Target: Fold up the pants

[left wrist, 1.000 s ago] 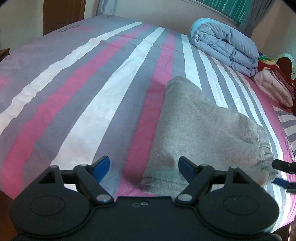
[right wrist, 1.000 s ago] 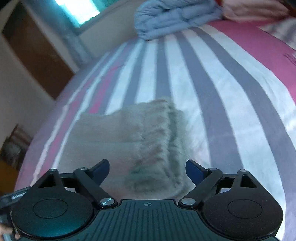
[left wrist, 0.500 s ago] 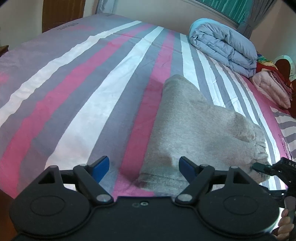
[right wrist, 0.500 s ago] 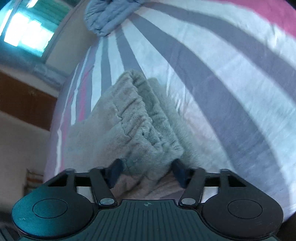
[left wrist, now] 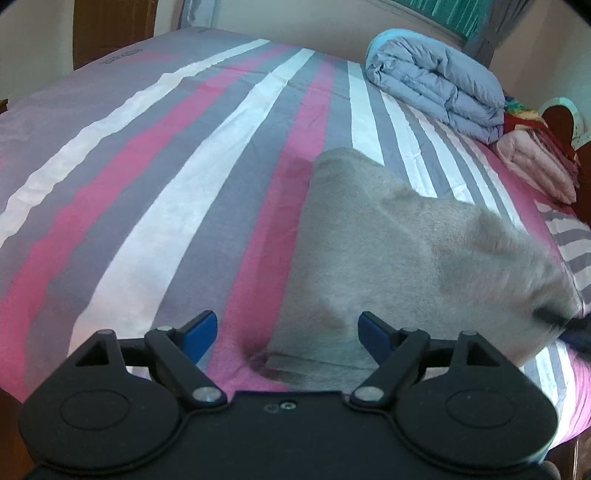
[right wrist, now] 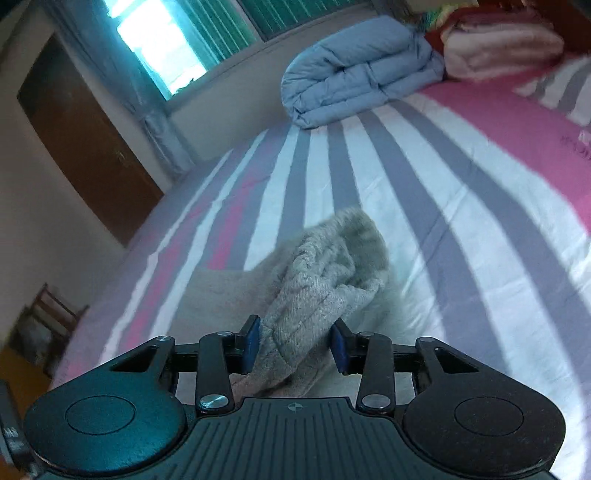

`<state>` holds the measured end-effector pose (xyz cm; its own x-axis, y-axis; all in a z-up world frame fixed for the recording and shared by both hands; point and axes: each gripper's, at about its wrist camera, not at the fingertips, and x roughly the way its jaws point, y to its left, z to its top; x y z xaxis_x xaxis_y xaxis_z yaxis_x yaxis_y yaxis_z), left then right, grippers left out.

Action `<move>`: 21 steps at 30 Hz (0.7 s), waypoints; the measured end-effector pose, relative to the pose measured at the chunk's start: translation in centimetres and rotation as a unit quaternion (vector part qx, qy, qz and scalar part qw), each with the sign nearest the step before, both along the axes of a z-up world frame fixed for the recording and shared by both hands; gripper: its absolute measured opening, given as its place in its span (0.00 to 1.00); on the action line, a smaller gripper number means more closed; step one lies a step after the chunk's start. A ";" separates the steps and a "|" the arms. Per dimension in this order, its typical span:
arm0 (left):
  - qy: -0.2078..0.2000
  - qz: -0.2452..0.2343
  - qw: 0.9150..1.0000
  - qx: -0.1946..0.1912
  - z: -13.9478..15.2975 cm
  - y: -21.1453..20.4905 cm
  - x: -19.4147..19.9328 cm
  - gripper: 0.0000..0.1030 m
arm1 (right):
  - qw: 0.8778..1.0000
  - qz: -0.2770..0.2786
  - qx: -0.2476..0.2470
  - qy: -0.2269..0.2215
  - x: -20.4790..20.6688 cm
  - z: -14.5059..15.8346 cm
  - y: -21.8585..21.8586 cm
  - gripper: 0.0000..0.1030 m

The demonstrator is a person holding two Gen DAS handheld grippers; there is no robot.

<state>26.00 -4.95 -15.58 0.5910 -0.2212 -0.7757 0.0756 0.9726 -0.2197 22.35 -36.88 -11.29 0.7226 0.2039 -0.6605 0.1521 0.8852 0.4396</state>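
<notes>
Right tool (right wrist: 295,345) closing on grey pants (right wrist: 314,291) (waistband lifted).

A: Place type?
B: Bedroom, home. Bed with striped sheet (left wrist: 184,192) fills the frame, pink, grey, white.
A: Other cues?
B: Folded blue duvet (left wrist: 436,85) upper right, pink folded blanket (left wrist: 535,166) just beside it at right edge. In right wrist view, window with green blinds (right wrist: 207,33) top, grey curtain (right wrist: 147,110) below it, wooden door (right wrist: 81,144) left.
</notes>
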 end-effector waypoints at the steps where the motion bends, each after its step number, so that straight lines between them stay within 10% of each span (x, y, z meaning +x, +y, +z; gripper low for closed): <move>1: 0.004 -0.004 1.000 0.004 -0.3 -0.3 0.0 0.74 | 1.000 -0.012 0.002 0.029 0.4 -1.5 -0.6 0.39; 3: 0.010 -0.011 1.000 0.011 -0.6 -0.6 0.1 0.74 | 0.994 -0.025 0.024 0.104 0.8 -5.6 -1.7 0.39; 7: 0.004 -0.014 1.000 0.012 -0.1 -0.4 0.1 0.74 | 0.995 -0.048 0.022 0.083 -0.5 -4.9 -2.1 0.66; 16: -0.005 -0.055 0.998 0.020 0.8 -3.4 2.2 0.73 | 0.998 0.009 -0.056 -0.029 0.5 1.2 1.6 0.66; 21: 0.028 -0.064 0.997 0.025 -3.3 -3.9 1.0 0.74 | 0.993 0.049 -0.101 0.039 2.2 -4.1 3.9 0.63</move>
